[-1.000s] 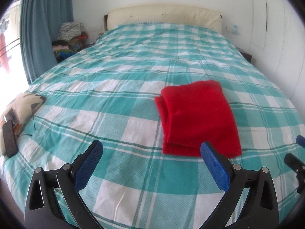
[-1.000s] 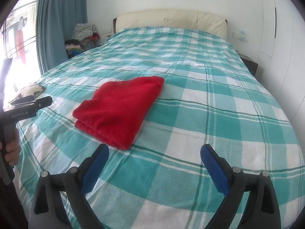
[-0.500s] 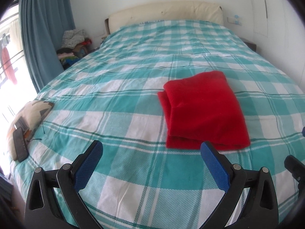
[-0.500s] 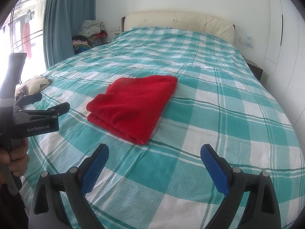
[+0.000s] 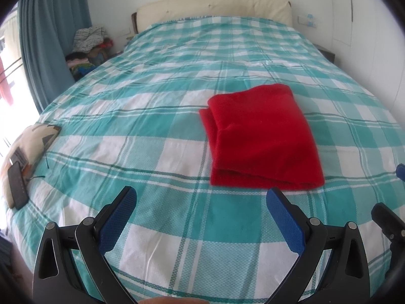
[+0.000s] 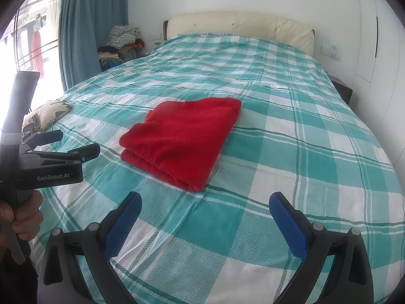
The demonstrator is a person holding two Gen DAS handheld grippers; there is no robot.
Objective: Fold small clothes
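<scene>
Red fleece, folded into a thick rectangle, is the one garment (image 5: 263, 136) lying on the bed (image 5: 157, 116); it rests flat on the teal-and-white checked cover, roughly in the middle of the mattress and a little nearer the foot than the cream headboard (image 5: 215, 7). Its stacked folded edges face the foot of the bed and the window side.

From the left wrist view, the left claw (image 5: 200, 202) hangs over the cover near the foot of the bed with its blue pads (image 5: 117, 219) spread wide and nothing between them; the garment lies just beyond its right-hand finger, not touched. At the far right edge of that view a dark piece of the other tool shows.

From the right wrist view, the right claw (image 6: 205, 209) is likewise spread wide and empty, clear of the garment (image 6: 184, 136), which lies ahead and to its left. The left claw (image 6: 58, 144) appears at the left of this view, gripped by the person's left hand (image 6: 22, 215).

A patterned cushion (image 5: 30, 141) sits at the window-side edge of the bed with a dark phone-like slab (image 5: 17, 186) on it. Teal curtains (image 6: 83, 30) hang by the window, and a heap of clothes (image 6: 121, 43) is piled in the corner beside the headboard.
</scene>
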